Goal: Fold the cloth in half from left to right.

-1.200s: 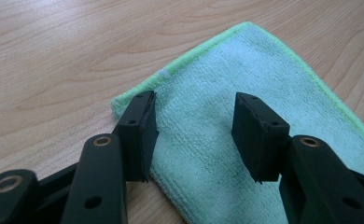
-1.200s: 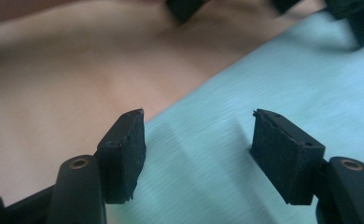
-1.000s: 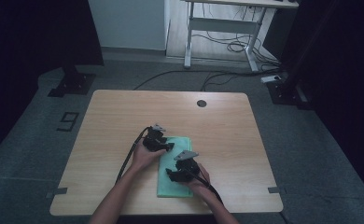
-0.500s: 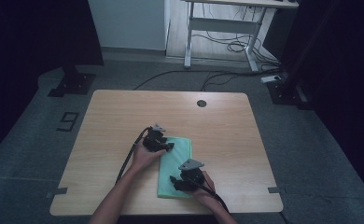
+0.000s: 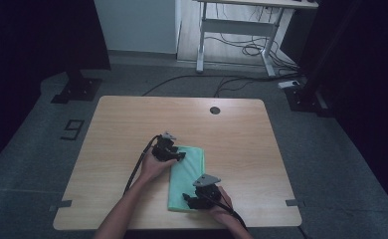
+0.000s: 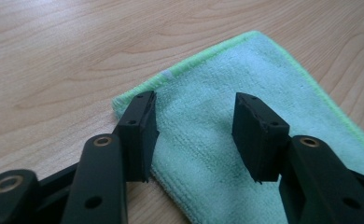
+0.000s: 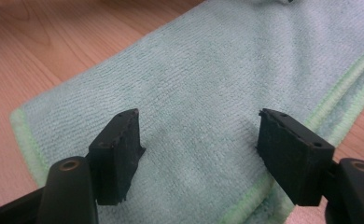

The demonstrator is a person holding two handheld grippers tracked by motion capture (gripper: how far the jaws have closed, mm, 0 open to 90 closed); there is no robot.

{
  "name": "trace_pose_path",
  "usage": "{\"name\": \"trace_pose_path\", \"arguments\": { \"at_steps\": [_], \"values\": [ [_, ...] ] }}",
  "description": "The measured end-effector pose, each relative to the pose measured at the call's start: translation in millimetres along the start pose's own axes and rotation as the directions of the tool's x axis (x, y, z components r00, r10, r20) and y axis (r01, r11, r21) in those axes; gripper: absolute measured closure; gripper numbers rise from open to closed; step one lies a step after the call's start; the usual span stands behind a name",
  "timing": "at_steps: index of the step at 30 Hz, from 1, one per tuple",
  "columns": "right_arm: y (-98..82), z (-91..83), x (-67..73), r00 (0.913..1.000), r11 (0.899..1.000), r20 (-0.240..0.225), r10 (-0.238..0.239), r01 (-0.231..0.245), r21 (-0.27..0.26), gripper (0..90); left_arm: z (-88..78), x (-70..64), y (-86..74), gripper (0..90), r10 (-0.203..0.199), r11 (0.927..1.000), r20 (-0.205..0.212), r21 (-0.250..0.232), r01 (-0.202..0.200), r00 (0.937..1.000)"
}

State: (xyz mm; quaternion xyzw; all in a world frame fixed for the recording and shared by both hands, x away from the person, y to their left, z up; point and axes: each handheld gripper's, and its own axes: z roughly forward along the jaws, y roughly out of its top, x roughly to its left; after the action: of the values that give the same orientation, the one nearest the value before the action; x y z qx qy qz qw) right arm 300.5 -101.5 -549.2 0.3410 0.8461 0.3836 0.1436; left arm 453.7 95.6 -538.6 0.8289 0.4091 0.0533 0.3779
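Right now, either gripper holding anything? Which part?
Nothing is held. The left gripper and the right gripper both stand with jaws open over the green cloth, one near each end, nothing between the pads.

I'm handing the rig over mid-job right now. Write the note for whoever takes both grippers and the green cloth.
Left gripper: open, fingers over the far left corner of the cloth, nothing gripped.
Right gripper: open, over the near end, nothing gripped.
Green cloth: lies flat on the wooden table, near the front edge, apparently folded into a long strip with a doubled edge in the right gripper view.
Done: cloth laid out, folded lengthwise it seems.
Left: probably grip an end and fold again.
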Motion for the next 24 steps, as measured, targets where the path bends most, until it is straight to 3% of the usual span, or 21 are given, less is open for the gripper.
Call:
{"name": "trace_pose_path", "arguments": {
  "at_steps": [3,8,19,24],
  "values": [
    [3.0,-0.5,-4.8,0.9995,0.999,-0.008,0.030,-0.030,-0.010,29.9,-1.2,-0.6,1.2,47.7,-0.026,0.9996,-0.008,-0.002,0.026,0.9996],
    [5.9,-6.3,-18.6,0.9952,0.995,0.052,0.083,-0.080,-0.061,31.1,-12.8,-1.8,4.6,45.7,-0.005,0.9995,-0.050,-0.030,0.003,0.9987],
    [14.7,-13.9,-52.5,0.9895,0.987,0.065,0.129,-0.122,-0.107,31.6,-47.0,4.8,5.2,43.6,0.014,0.9967,-0.094,-0.079,-0.022,0.9955],
    [19.7,-12.3,-66.0,0.9828,0.984,0.106,0.151,-0.139,-0.116,31.5,-54.6,10.0,2.4,43.5,0.007,0.9968,-0.105,-0.079,-0.015,0.9944]
  ]
}}
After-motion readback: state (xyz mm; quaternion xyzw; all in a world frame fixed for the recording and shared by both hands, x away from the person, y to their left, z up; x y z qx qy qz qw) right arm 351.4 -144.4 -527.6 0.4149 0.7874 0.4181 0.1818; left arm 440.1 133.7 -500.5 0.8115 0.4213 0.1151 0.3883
